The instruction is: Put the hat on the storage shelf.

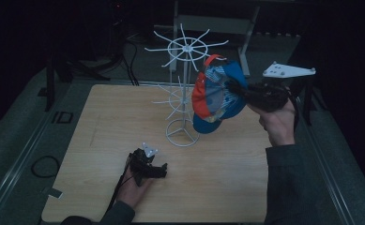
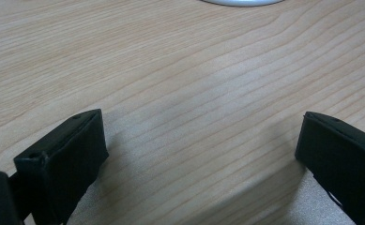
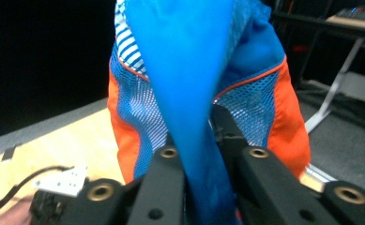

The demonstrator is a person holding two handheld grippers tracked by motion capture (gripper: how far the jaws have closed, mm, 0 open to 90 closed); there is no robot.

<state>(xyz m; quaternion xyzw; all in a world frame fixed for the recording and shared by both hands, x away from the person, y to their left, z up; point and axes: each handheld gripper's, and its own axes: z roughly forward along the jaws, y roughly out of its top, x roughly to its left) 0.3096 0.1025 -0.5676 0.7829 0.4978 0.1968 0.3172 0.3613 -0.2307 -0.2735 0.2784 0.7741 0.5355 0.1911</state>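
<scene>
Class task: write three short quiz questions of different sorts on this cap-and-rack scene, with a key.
1. True or false: the right claw grips the cap by blue fabric.
2. Which claw rests on the table? A) left B) right
3. Fill in: the white rack stands on the ____.

Key:
1. True; blue fabric runs between its jaws in the right gripper view.
2. A; the left claw lies on the wood with its jaws apart and nothing between them.
3. Table.
</scene>
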